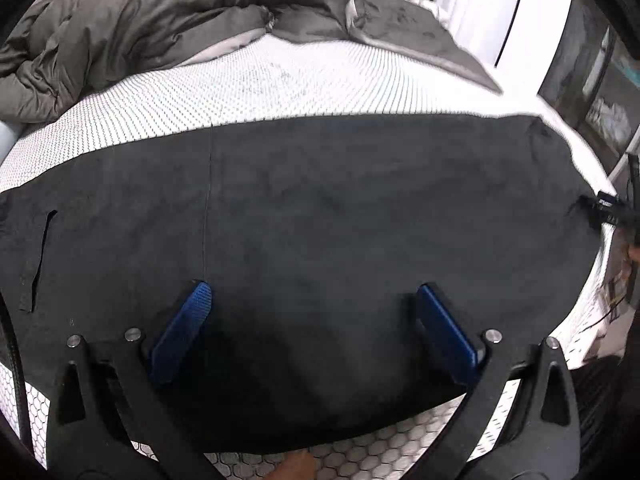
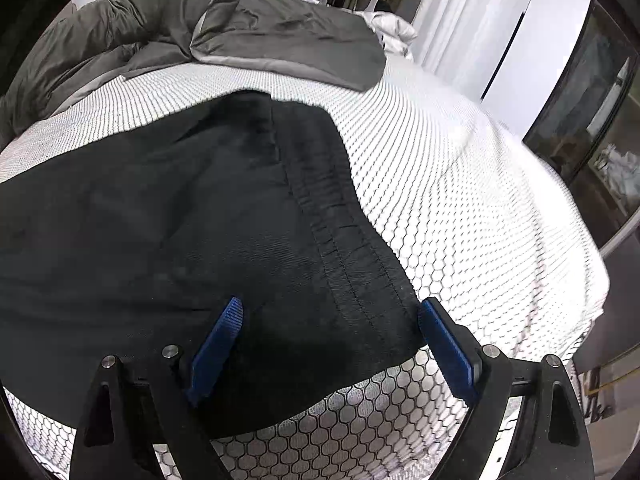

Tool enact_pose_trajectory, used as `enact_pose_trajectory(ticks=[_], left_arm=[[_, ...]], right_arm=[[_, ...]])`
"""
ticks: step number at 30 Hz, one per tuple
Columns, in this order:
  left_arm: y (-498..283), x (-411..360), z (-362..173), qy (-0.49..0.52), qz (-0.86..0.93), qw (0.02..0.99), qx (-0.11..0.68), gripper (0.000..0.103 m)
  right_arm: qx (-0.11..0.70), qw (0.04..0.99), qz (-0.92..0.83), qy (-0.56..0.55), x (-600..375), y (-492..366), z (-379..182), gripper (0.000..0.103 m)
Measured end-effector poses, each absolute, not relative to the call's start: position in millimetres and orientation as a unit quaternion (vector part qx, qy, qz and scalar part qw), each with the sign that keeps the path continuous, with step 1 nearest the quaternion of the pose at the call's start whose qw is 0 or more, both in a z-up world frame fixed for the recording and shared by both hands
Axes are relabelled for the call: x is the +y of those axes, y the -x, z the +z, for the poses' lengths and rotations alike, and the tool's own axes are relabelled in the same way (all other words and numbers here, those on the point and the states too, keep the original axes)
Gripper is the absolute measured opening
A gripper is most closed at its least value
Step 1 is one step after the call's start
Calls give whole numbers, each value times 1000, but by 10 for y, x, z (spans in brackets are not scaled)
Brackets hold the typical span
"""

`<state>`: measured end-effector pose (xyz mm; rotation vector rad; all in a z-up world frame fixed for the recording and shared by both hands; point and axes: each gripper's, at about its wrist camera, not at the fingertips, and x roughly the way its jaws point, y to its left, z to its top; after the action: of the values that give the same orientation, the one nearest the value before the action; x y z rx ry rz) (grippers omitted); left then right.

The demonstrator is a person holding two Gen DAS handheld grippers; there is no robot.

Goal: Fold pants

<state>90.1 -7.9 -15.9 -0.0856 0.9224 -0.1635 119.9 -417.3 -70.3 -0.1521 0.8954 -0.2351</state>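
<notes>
Black pants (image 1: 320,208) flat on bed (image 1: 280,88), long axis sideways, waistband (image 2: 344,240) right.

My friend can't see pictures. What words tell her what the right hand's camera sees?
Black pants lie flat on a white patterned mattress, waistband nearest the open right gripper, whose blue pads hold nothing. A rumpled grey comforter sits at the far end of the bed.

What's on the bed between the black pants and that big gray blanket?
Nothing: just a bare strip of the white patterned mattress cover between the pants and the gray blanket. Both wrist views show it.
</notes>
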Motion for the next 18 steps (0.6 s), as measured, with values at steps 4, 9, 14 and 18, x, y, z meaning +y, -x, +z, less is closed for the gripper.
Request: enact_pose_trajectory(ticks=[4,9,14,18], left_arm=[[-937,-31,-71,55,-85,896,433,102],[-1157,4,-188,55,-75,885,457,102],[-1244,94,-268,61,-68,883,461,102],[-1250,135,-209,70,-68,884,457,102]], right_arm=[[389,918,-69,36,-4024,-1199,-465,91],[415,907,8,68,-3660,-1546,-586,78],[427,900,-62,55,-3981,-1751,-728,60],[404,911,-70,51,-3941,-1673,-577,60]])
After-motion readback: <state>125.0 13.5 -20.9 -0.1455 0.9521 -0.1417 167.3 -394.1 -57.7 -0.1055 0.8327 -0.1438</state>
